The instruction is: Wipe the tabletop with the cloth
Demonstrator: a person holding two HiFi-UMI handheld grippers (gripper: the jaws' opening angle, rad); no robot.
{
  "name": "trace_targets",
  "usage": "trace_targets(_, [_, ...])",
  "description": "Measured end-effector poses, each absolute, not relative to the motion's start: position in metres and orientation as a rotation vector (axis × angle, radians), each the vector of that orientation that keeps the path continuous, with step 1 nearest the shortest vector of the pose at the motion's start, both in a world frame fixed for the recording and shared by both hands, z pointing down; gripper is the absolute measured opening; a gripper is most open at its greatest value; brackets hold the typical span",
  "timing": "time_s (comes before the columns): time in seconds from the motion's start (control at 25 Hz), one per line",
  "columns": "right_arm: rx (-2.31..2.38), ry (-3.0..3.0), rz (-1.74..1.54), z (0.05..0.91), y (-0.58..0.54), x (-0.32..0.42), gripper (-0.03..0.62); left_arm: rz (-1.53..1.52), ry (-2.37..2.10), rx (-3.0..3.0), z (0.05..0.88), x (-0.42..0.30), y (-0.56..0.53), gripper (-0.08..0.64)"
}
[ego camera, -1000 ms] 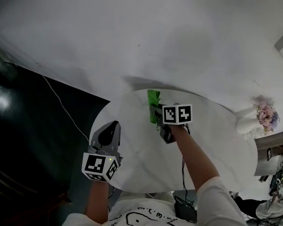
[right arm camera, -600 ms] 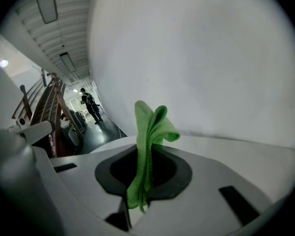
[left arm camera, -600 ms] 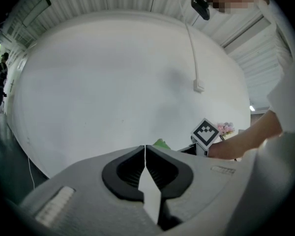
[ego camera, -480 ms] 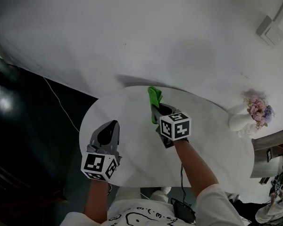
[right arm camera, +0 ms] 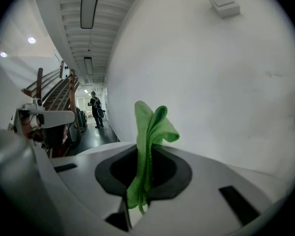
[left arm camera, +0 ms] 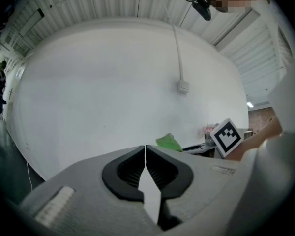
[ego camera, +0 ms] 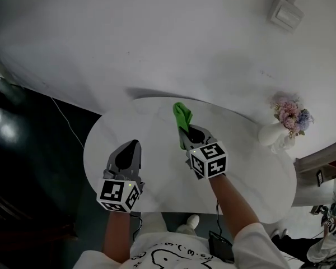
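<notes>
White wall (ego camera: 157, 38), plain, at the back. Tabletop (ego camera: 246, 172): white, rounded, set against it. Left gripper (ego camera: 134, 145): jaws pressed together with nothing between, over the table's left part. Right gripper (ego camera: 183, 132): jaws clamped on the cloth, near the middle. Vase of flowers (ego camera: 280, 126): right end. Cloth (ego camera: 182, 114): green, bunched, sticking out past the jaw tips toward the wall

Left gripper (ego camera: 133, 145) closed and empty; right gripper (ego camera: 183, 132), reaching further forward, pinches the cloth (ego camera: 182, 115).
</notes>
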State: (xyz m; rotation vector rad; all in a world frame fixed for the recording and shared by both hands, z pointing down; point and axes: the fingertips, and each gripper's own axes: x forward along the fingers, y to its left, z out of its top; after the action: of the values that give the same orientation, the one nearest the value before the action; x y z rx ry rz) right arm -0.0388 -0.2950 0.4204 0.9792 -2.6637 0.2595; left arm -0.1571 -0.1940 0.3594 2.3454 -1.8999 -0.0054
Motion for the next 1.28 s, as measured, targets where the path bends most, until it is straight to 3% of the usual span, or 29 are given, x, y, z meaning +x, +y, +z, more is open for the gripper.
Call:
trace_targets(0.72, [1.153, -2.632, 0.195, 0.399, -0.225, 0.125, 0.043, 0.017, -1.772, 2.498, 0.346, -0.021, -0.159, 0.02])
trace_targets(1.28, [1.468, -2.431, 0.301, 0.435, -0.196, 0.329, 0.043, 0.078, -1.534, 2.686, 0.351, 0.12, -0.162, 0.021])
